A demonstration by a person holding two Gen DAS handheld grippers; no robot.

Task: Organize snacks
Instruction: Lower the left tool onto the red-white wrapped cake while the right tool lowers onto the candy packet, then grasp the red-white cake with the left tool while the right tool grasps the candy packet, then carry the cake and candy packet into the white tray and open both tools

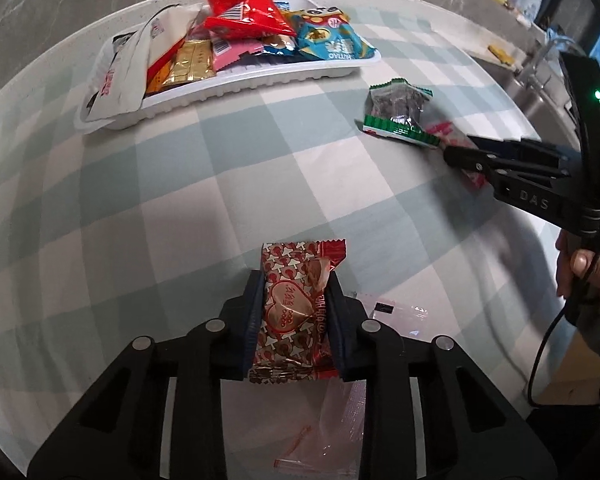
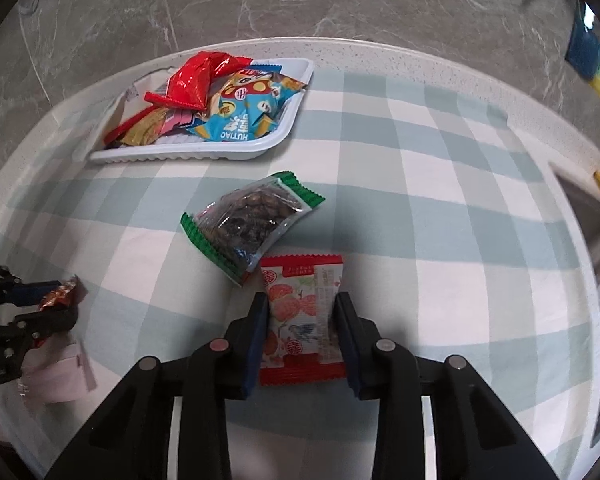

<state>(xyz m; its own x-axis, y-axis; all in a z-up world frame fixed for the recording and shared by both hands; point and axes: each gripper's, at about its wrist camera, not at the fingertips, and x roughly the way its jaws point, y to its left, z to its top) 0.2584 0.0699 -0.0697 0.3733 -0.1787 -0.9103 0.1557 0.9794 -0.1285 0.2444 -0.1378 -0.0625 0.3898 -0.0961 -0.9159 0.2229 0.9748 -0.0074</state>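
My left gripper (image 1: pixel 295 280) is shut on a brown and red heart-patterned snack packet (image 1: pixel 292 308), with both pads pressed against its long sides just above the checked cloth. My right gripper (image 2: pixel 302 300) is shut on a red and white packet with a peach picture (image 2: pixel 300 312). Touching that packet's far left corner lies a clear green-edged packet of dark pieces (image 2: pixel 252 216). At the back, the white tray (image 2: pixel 204 152) holds several packets, a red one on top. The left wrist view has the right gripper (image 1: pixel 456 156) at its right, beside the green-edged packet (image 1: pixel 398 110).
A clear, empty-looking wrapper (image 1: pixel 340 420) lies on the cloth under my left gripper. The tray (image 1: pixel 260 80) sits near the table's far edge. A steel sink (image 2: pixel 596 216) is set in the counter at the right. A person's hand (image 1: pixel 584 276) holds the right gripper's handle.
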